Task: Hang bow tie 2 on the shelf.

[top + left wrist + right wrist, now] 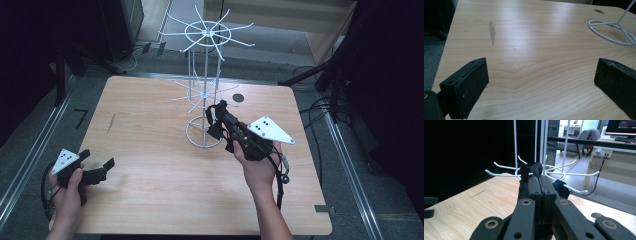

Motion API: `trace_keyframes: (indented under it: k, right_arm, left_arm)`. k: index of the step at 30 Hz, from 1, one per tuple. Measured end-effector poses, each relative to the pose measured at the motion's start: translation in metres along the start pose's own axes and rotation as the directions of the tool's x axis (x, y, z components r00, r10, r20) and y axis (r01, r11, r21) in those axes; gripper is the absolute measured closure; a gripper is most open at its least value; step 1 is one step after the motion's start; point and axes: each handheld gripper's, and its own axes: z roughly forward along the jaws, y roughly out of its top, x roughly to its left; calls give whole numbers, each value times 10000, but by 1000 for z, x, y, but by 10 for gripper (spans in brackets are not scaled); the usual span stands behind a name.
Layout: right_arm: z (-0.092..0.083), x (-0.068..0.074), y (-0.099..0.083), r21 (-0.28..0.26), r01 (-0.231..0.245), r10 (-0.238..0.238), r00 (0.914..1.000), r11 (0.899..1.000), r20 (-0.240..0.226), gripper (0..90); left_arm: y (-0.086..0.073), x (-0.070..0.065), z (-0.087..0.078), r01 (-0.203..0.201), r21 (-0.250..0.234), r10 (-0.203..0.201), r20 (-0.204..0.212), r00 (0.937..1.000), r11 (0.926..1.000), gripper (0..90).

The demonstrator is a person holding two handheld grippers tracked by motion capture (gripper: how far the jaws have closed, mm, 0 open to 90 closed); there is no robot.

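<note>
While clamped, black fabric (535,168) meets wire rack (544,173).

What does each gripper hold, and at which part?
The right gripper is shut on a dark cloth, pinched near its top end, by the white rack. The left gripper is open and holds nothing.

Matt wooden table (150,165); glossy white wire rack (205,90)

Standing toward the far middle of the table (150,190): wire rack (205,90). Right gripper (216,119) just beside its base; left gripper (97,162) well apart, near-left corner.
</note>
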Motion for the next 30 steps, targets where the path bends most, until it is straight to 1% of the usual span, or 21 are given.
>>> trace_keyframes:
  k: [6,18,23,30]
  right_arm:
    - [4,-1,0,122,-46,45,9999,9999,91,900]
    - [15,-6,-9,488,-189,176,9995,9986,262,900]
    - [19,-6,-10,589,-279,263,9993,9979,280,900]
    - [26,-6,-14,753,-286,265,9992,9968,292,900]
  left_arm:
    - [0,0,0,-6,5,6,-6,10000,10000,0]
    - [0,0,0,6,-1,-6,7,10000,10000,0]
    - [0,0,0,12,12,-12,15,10000,10000,0]
    - [0,0,0,18,28,-18,26,10000,10000,0]
